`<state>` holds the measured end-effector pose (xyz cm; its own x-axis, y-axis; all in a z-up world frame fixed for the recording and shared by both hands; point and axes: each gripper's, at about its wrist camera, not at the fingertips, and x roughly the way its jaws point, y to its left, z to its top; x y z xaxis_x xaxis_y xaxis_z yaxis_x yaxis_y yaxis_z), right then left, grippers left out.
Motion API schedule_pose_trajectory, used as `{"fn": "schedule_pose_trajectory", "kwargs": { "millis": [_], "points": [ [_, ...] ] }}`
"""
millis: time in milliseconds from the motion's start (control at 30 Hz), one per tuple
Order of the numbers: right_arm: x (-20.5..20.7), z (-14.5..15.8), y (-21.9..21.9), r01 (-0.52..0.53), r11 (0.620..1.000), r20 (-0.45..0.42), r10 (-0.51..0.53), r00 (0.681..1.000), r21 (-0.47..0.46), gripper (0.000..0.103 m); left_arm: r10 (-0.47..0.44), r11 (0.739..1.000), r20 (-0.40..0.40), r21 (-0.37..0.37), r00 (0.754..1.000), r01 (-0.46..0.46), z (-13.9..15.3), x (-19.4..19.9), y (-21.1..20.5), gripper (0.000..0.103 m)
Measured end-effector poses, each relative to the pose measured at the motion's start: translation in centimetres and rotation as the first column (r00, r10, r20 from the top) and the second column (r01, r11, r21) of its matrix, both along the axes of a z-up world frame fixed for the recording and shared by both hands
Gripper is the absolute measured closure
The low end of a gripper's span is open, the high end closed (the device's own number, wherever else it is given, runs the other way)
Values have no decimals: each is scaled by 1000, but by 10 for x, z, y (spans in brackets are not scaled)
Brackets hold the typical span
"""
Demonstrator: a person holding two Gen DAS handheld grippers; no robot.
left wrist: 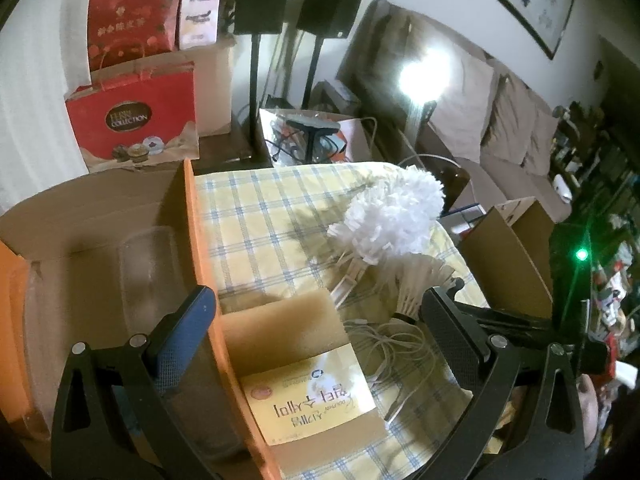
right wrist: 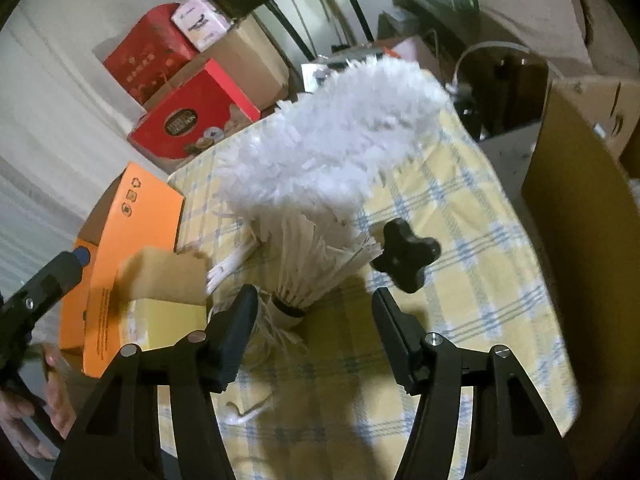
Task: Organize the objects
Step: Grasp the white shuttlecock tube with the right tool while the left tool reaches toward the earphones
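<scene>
Closing in on the shuttlecock (right wrist: 298, 276), the right gripper (right wrist: 316, 334) is being held just above the checked cloth (right wrist: 460, 300) on the bench, its jaws standing apart, nothing being pressed between them. The shuttlecock is lying between a white duster (right wrist: 332, 136) and a black knob (right wrist: 406, 256), its cork end pointing toward the jaws, a tangle of white cord (right wrist: 264, 332) beside it. It is judged to be very light and fragile: the white feathers would be crushed easily, so the firm cork base, ringed with a dark band, is being favoured as the hold. The left gripper (left wrist: 316, 328) is being kept with jaws wide apart, straddling the wall of an orange box (left wrist: 200, 240); a clear glass (left wrist: 150, 268) is standing inside it.
</scene>
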<state>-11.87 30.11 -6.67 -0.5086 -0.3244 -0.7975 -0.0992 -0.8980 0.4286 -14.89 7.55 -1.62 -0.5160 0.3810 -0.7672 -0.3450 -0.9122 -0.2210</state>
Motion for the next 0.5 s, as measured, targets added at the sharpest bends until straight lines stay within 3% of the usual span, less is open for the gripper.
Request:
{"fn": "schedule_pose_trajectory", "kwargs": {
  "millis": [267,400,500],
  "points": [
    [-17,-14,-4,12,999,9,-12,1000,-41,42,-5,1000,7,-10,1000,5,-2,-4,-1,0],
    [-24,-19,-8,9,1000,4,-9,1000,-18,57,-16,999,5,-29,1000,16,-3,-2,1,0],
    [-26,-22,-7,1,1000,-2,-1,1000,-13,61,-22,999,6,-32,1000,22,-3,-1,2,0]
  ]
}}
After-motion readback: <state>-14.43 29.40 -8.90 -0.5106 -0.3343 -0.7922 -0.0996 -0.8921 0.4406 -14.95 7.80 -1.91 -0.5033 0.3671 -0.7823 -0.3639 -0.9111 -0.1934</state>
